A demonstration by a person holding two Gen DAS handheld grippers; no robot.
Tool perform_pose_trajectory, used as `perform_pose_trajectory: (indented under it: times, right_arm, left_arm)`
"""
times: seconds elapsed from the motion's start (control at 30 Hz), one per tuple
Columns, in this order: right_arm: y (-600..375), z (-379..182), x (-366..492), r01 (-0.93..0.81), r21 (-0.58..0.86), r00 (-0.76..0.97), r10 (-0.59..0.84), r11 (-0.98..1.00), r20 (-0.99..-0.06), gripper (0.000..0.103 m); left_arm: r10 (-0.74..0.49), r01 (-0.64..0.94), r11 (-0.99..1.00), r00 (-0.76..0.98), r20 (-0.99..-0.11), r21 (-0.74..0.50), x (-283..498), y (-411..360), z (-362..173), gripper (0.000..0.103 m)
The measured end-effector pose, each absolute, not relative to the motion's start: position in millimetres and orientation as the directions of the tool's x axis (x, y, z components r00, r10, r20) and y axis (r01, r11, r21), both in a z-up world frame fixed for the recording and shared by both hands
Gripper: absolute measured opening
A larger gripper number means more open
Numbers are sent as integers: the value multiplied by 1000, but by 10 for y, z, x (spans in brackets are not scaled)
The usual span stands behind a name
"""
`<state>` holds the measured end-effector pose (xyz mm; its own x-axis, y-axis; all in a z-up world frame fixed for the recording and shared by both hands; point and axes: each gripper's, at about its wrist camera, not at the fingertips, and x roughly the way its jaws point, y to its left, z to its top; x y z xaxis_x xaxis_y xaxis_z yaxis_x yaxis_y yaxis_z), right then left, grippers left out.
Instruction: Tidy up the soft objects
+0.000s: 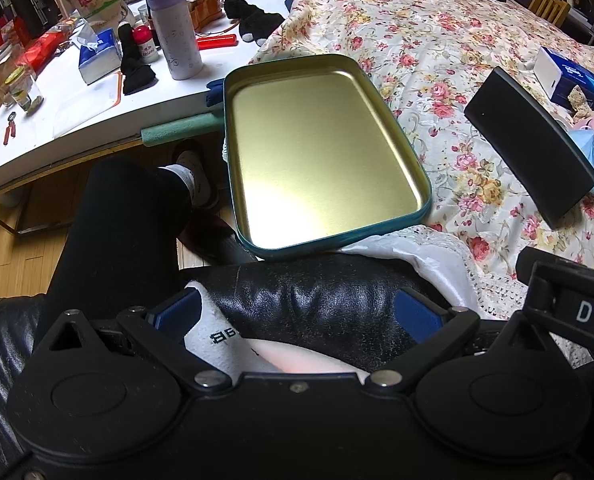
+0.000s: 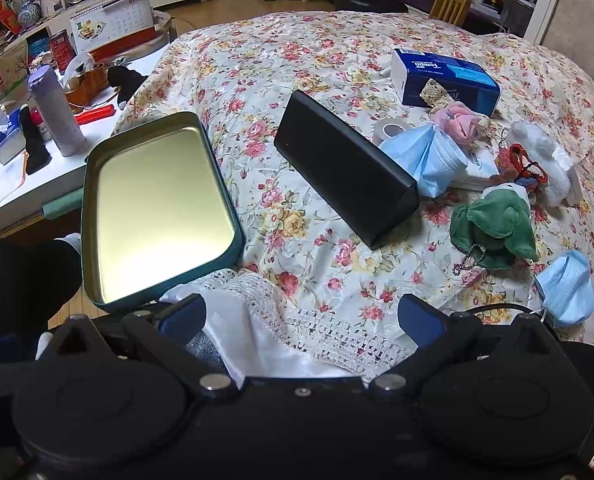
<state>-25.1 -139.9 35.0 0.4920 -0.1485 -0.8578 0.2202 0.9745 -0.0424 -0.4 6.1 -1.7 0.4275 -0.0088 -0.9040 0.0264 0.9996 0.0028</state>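
Observation:
An empty tin tray (image 1: 321, 152) with a gold inside and teal rim lies at the edge of the flowered bed. My left gripper (image 1: 295, 312) is open just short of it, over black leather. A white sock (image 1: 217, 340) with dark print lies against its left pad, and the jaws stand wide apart. My right gripper (image 2: 303, 316) is open above a white lace cloth (image 2: 321, 332), with the tin tray (image 2: 157, 200) to its left. Farther right on the bed lie a green plush (image 2: 493, 228), two blue masks (image 2: 429, 160) (image 2: 565, 288), a pink cloth (image 2: 457, 118) and white fluff (image 2: 537, 152).
A black case (image 2: 345, 172) lies across the bed past the tray, with a tissue pack (image 2: 445, 76) and tape roll (image 2: 389, 128) behind it. A cluttered white table (image 1: 77, 112) with a lilac flask (image 1: 175, 28) stands to the left. A person's leg (image 1: 129, 220) is beside the tray.

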Motion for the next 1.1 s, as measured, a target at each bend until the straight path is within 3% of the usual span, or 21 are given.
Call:
perform_pose_trajectory:
  times: [1.1]
  right_arm:
    - [-1609, 443, -294, 254, -10, 511, -143, 967, -848, 103]
  left_arm:
    - [-53, 102, 995, 437, -898, -9, 8, -90, 74, 100]
